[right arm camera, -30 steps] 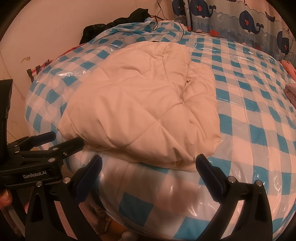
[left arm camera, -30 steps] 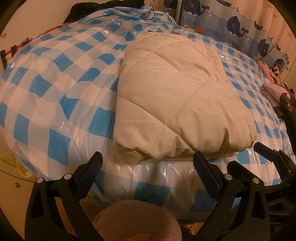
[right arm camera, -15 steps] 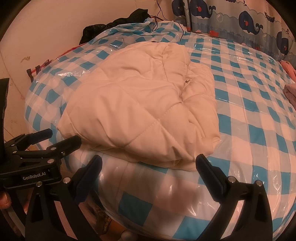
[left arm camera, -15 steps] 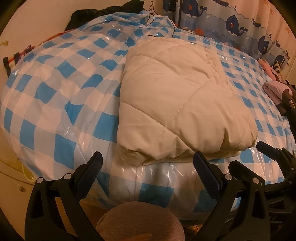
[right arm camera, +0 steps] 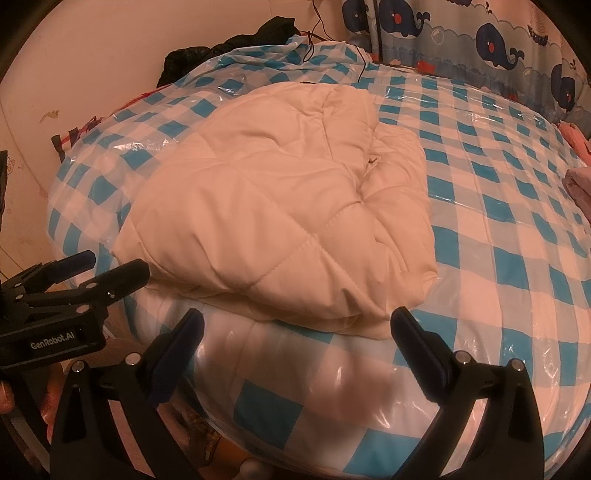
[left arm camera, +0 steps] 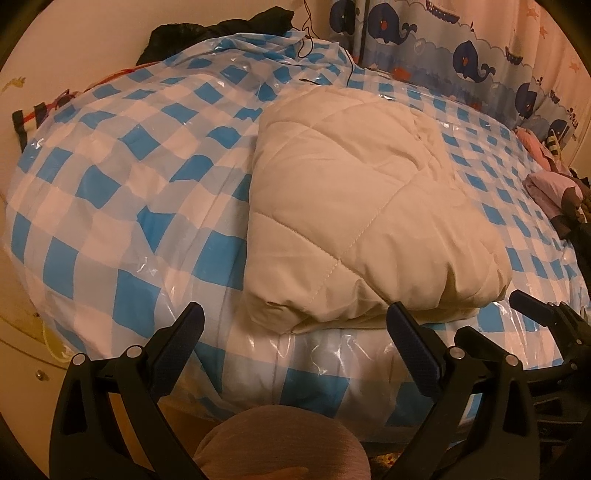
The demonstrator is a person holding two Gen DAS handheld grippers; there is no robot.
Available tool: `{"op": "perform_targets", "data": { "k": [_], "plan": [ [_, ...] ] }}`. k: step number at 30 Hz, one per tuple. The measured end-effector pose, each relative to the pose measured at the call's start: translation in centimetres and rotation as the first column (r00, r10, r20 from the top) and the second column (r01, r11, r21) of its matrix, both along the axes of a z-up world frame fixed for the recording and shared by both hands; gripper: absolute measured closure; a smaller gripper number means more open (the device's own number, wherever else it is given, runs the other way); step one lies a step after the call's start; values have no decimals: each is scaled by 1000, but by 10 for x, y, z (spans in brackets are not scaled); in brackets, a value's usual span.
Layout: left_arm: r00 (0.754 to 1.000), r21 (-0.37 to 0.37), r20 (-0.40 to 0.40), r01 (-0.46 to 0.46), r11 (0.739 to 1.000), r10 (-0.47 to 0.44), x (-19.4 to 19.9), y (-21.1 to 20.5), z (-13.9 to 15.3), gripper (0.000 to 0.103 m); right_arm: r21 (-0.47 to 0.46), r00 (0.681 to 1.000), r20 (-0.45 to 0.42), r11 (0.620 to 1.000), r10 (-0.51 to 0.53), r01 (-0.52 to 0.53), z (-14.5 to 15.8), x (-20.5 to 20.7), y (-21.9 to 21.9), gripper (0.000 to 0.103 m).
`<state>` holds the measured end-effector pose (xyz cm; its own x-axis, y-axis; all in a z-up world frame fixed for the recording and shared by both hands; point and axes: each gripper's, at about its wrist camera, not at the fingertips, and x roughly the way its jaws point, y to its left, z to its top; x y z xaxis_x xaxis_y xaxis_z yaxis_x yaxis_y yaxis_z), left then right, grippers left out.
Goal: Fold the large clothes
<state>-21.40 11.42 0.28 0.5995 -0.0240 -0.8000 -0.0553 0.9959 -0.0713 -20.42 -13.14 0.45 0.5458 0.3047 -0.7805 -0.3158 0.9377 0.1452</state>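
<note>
A cream quilted padded garment, folded into a thick bundle, lies on a bed covered in glossy blue-and-white checked plastic sheeting. In the left wrist view it sits from centre toward 2 o'clock; in the right wrist view it fills the centre toward 10 o'clock. The left gripper has its jaws spread wide and released, holding nothing, just short of the bundle's near edge. The right gripper is likewise splayed and empty at the near edge. A whale-print curtain hangs at 1 o'clock; dark clothing lies at 11 o'clock.
</note>
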Motion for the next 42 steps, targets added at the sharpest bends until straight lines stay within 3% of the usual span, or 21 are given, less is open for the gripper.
{"op": "perform_targets", "data": {
  "k": [9, 16, 42],
  "plan": [
    [1000, -15, 0, 4, 1000, -4, 0, 3, 0, 8, -1, 1000, 0, 1000, 0, 0, 0, 0, 0, 5],
    [999, 40, -14, 32, 999, -32, -3, -8, -1, 8, -3, 1000, 1, 1000, 0, 0, 0, 0, 0, 6],
    [999, 66, -7, 36, 997, -36, -10, -11, 1, 8, -7, 1000, 5, 1000, -4, 4, 1, -1, -12, 6]
  ]
}}
